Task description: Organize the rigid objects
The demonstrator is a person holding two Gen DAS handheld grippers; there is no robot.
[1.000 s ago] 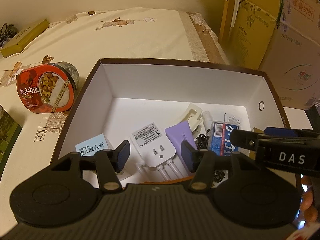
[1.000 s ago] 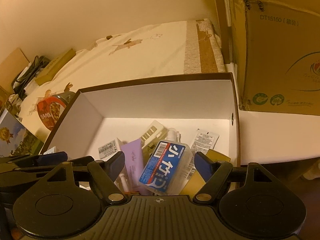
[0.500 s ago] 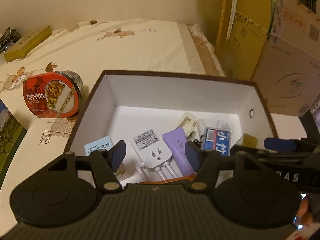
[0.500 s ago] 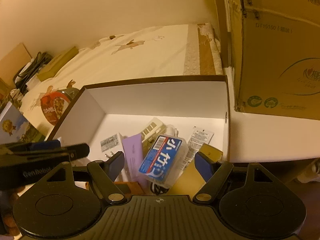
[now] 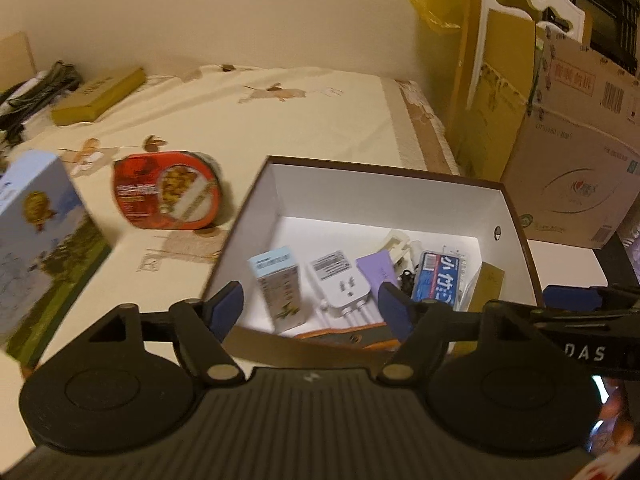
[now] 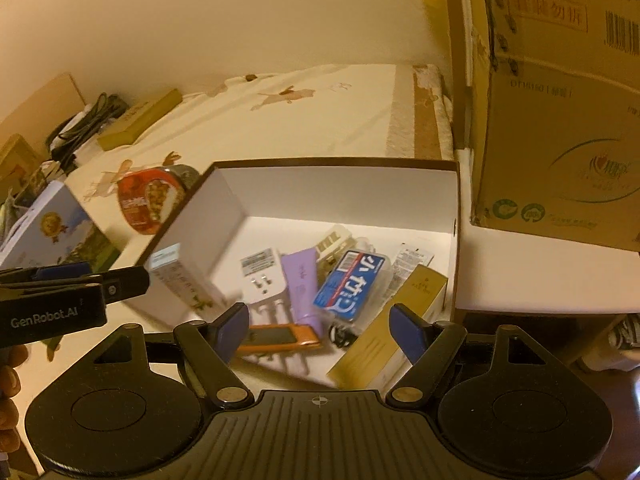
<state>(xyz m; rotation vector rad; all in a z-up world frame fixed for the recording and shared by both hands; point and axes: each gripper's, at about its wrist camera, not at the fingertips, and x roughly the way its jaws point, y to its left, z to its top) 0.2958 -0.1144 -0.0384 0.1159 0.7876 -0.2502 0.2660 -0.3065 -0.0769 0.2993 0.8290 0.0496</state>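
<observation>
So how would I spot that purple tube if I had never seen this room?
Find the open white-lined box on the table. Among the clutter on its floor, the purple tube lies between the white power plug and the blue-labelled clear case. Nothing else there is lilac.

We count one open white box (image 5: 256, 216) with a brown rim. Inside it we count one pale blue carton (image 5: 278, 286), one white plug adapter (image 5: 340, 284), one purple tube (image 5: 376, 270), one blue-labelled clear case (image 5: 438, 278), one gold carton (image 6: 394, 340), one orange flat device (image 6: 276, 338), one cream plastic clip (image 5: 396, 242) and one white sachet (image 6: 412, 260). Outside the box we count one red round food tub (image 5: 168, 192), one picture-printed box (image 5: 36, 240), one flat olive-gold box (image 5: 98, 96) and one large cardboard carton (image 6: 556, 120). We count two grippers: one left gripper (image 5: 310, 310) and one right gripper (image 6: 320, 328).
</observation>
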